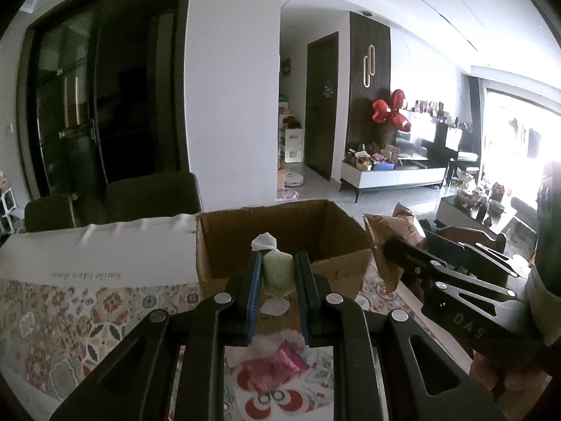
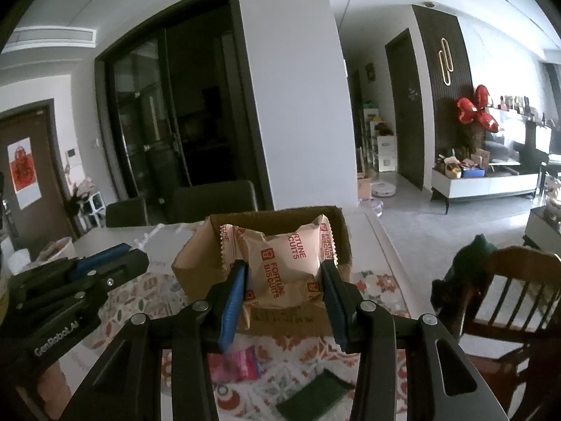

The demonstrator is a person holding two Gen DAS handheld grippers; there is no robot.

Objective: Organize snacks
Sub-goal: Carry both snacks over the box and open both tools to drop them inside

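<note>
While both claws carry a snack, the notes below start from the packets and work outward.

Biscuit packet: the Fortune Biscuits packet (image 2: 280, 266) sits at the centre of the right wrist view, pinched across its middle between the blue pads (image 2: 231, 305) of the right claw (image 2: 285, 298), which stands partly closed on it; its crimped ends stick out beyond the grip.

Handling, biscuit packet: probably light, with a puffy, slippery film and brittle contents, so a gentle squeeze across the pillow body looks safer than holding the crimped edge.

Green snack: a small pale green wrapped sweet (image 1: 278, 273) sits at centre frame in the left wrist view, held between the pads of the left claw (image 1: 278, 280), which is nearly closed around it; its twisted white ends poke out above and below.

Handling, green snack: likely light and fairly firm, though small enough to squirt out if squeezed off-centre.

Box: the open cardboard box (image 1: 347, 263) lies just beyond both claws, in the middle of each view; both snacks appear held near its front edge, though whether they are over the opening I cannot tell.

Bench: the patterned cloth bench (image 1: 70, 315) also carries pink packets (image 1: 277, 365) low in the frame, below the claws, and a dark green packet (image 2: 312, 396) at the bottom of the right view.
</note>
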